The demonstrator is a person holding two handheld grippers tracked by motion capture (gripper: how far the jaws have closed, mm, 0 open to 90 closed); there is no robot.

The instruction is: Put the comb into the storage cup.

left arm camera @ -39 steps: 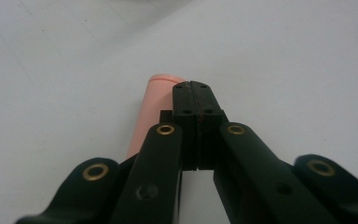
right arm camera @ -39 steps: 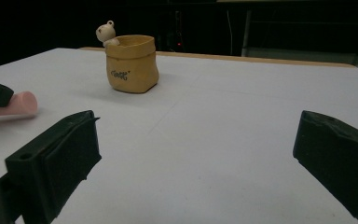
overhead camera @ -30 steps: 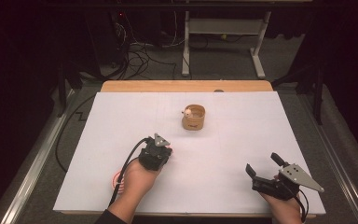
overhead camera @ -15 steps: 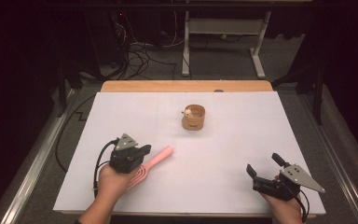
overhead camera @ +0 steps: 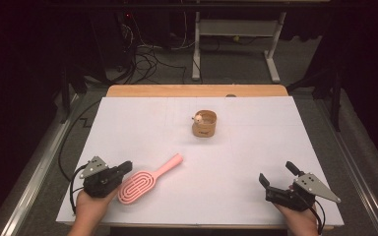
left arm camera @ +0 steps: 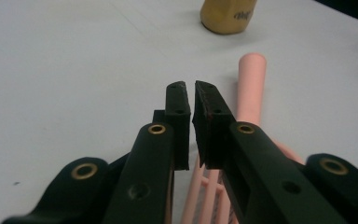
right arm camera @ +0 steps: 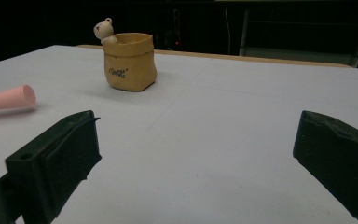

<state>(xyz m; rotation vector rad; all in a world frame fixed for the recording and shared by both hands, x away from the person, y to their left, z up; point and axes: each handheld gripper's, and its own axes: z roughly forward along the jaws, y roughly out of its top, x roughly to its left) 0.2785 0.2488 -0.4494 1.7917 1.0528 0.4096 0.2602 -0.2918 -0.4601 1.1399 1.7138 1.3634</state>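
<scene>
Left gripper sits just beside the pink brush, jaws all but together, having just parted a crack, nothing between them; brush lies flat on the white table, well short of the tan pot. Right gripper, far right of the brush, jaws wide apart, empty. Risk: nearly closed jaws may nudge the brush head and skid it. Count: one brush, one pot, two grippers.

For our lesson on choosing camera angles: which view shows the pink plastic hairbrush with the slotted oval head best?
The high view: the pink plastic hairbrush lies whole on the white table, slotted head and handle both visible. The left gripper view catches its handle and some slats behind the jaws. The right gripper view shows just its handle tip.
</scene>
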